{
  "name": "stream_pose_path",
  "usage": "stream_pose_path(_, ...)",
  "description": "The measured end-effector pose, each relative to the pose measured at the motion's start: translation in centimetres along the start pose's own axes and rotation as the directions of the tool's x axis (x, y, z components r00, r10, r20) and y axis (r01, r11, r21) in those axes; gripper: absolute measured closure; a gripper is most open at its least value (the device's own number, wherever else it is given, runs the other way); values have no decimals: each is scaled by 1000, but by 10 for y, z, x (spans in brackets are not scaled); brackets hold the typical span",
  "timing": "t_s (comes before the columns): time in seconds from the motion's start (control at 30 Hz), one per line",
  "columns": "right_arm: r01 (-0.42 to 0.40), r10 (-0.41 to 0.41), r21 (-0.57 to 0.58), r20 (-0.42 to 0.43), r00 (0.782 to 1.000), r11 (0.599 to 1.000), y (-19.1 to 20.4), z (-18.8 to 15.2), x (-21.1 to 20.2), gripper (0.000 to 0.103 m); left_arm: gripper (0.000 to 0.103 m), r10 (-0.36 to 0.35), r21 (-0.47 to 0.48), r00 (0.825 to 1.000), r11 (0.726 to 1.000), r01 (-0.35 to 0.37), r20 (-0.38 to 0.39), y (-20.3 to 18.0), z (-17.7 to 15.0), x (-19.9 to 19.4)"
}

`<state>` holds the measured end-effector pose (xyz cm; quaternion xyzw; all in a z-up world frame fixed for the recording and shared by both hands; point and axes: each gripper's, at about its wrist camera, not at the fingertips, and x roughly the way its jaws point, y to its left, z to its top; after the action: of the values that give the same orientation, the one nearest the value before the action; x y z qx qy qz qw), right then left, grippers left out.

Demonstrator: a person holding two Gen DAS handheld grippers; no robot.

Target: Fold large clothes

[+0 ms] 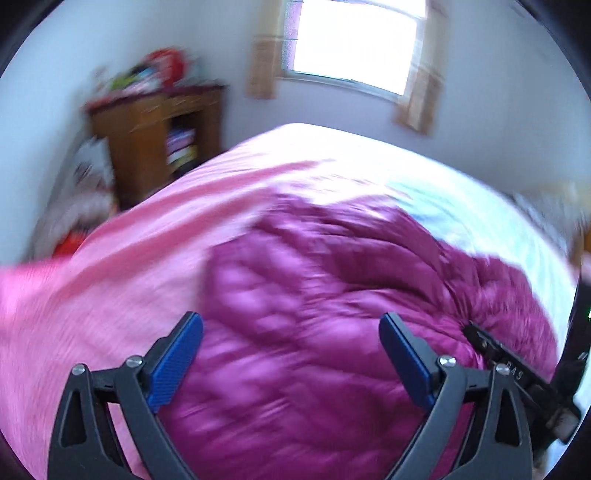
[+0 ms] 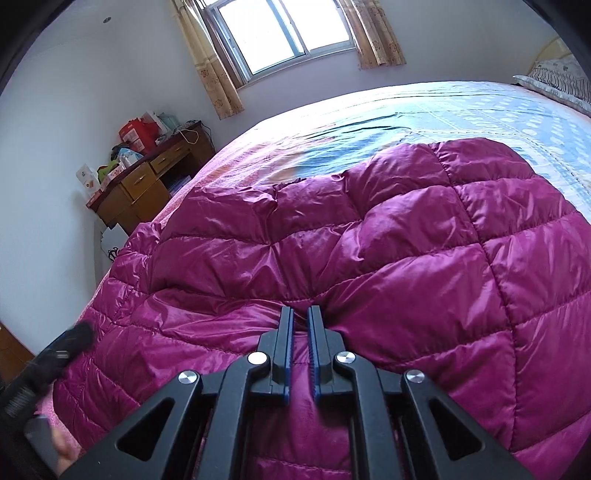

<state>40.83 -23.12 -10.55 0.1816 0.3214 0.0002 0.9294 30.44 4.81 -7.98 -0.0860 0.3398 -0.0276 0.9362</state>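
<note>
1. A magenta quilted down jacket (image 2: 369, 229) lies spread on the bed (image 2: 424, 107), filling the centre and lower part of the right wrist view.
2. The right hand-held gripper (image 2: 300, 314) sits at the lower centre of that view, its blue-padded fingers drawn close together and pinching a raised fold of the jacket.
3. The left hand-held gripper (image 1: 291, 326) is at the bottom of the left wrist view, its fingers spread wide with nothing between them, hovering over the jacket; this picture is motion-blurred.
4. A pink bedsheet (image 1: 122, 266) shows at the left of the left wrist view, beside the jacket.
5. A wooden desk (image 2: 147, 184) with boxes on top stands at the left of the right wrist view, against the wall.
6. A curtained window (image 2: 284, 29) is at the top.
</note>
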Motion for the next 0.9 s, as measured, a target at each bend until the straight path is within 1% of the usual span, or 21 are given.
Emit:
stream_pose_path(0.03, 1, -1, -1, 0, 1000, 1000, 0, 0, 0, 96, 5, 16, -79, 1000, 997, -16, -2, 18, -5, -7)
stream_pose_path(0.1, -1, 1, 0, 1, 1000, 1000, -1, 0, 0, 96, 5, 23, -169, 1000, 985, -24, -8, 37, -16, -13)
stream_pose_path(0.2, 0, 0, -1, 0, 1000, 1000, -1, 0, 0, 96, 5, 23, -255, 999, 967, -28, -23, 48, -37, -17)
stream_pose_path(0.23, 0, 0, -1, 0, 1000, 1000, 1, 1, 1, 96, 4, 10, -279, 1000, 960, -16, -23, 48, -43, -17)
stream_pose_path(0.3, 3, -3, -3, 1, 1000, 1000, 3, 1, 1, 96, 4, -54, -321, 998, 946, 38, -41, 45, -53, -5)
stream_pose_path(0.33, 8, -8, -7, 2, 1000, 1000, 4, 1, 1, 96, 1, -60, -319, 997, 947, 40, -54, 41, -55, 0)
stream_pose_path(0.37, 10, -10, -10, 4, 1000, 1000, 6, 1, 1, 96, 1, -35, -292, 999, 956, 22, -40, 35, -54, 1)
stream_pose_path(0.4, 11, -11, -11, 4, 1000, 1000, 6, 1, 1, 96, 1, -32, -275, 999, 961, 21, -36, 30, -51, 3)
stream_pose_path(0.47, 8, -8, -8, 8, 1000, 1000, 7, 2, 0, 96, 1, -71, -294, 997, 954, 58, -34, 30, -46, 11)
stream_pose_path(0.57, 15, -15, -17, 26, 1000, 1000, 12, 1, -3, 96, 2, -83, -335, 996, 939, 73, -18, 34, -44, 18)
stream_pose_path(0.67, 42, -40, -44, 60, 997, 998, 20, -2, -12, 96, 2, -77, -325, 997, 943, 68, -14, 31, -41, 21)
stream_pose_path(0.73, 85, -74, -93, 123, 990, 992, 33, -3, -27, 96, 1, -84, -328, 996, 942, 76, -11, 31, -40, 23)
stream_pose_path(0.8, 89, -62, -146, 176, 982, 985, 47, -6, -43, 96, 1, -105, -345, 994, 933, 101, 5, 34, -42, 20)
stream_pose_path(0.83, 71, -38, -174, 182, 983, 982, 56, -9, -49, 96, 0, -113, -353, 994, 929, 110, 12, 36, -43, 18)
stream_pose_path(0.9, 47, -14, -224, 149, 989, 973, 69, -16, -48, 96, 0, -118, -358, 993, 927, 116, 18, 39, -44, 16)
